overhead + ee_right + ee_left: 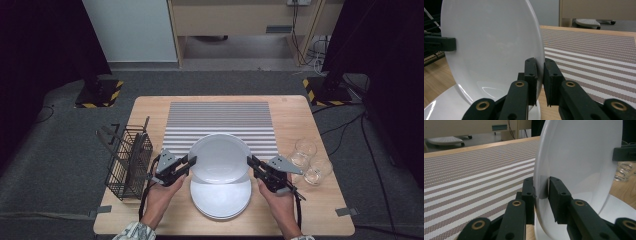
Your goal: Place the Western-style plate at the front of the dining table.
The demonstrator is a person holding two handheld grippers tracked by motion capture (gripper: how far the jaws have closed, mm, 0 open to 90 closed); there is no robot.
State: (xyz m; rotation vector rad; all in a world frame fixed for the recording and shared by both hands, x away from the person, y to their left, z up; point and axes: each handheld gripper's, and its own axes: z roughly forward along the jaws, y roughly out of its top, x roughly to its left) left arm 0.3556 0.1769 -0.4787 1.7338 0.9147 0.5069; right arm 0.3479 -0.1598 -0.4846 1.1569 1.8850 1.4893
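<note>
Rack: black wire rack (129, 162) standing on the table (295, 117), just beside the left gripper on its outer side, apart from it.

Left gripper: left gripper (187, 165), held in the person's left hand (162, 192), clamped on the left rim of the plate. In the left gripper view its pads (555, 191) press on both faces of the rim, one on each side.

Plate: white plate (220, 158) held between the two grippers, lifted and tilted, its far edge over the mat. In both gripper views it stands nearly on edge; each shows the other gripper's jaw at the opposite rim.

Stack: stack of white plates (221, 200) lying flat on the table, below the held plate, between the two hands and nearer the person than the jaws.

Mat: grey striped mat (220, 120) spread on the table, beyond both grippers.

Right gripper: right gripper (252, 164), held in the right hand (282, 205), closed narrow on the right rim of the plate. In the right gripper view the rim sits pinched between its pads (531, 72).

Glasses: two clear glasses (310, 161) on the table, just beside the right gripper on its outer side, not touching it.
</note>
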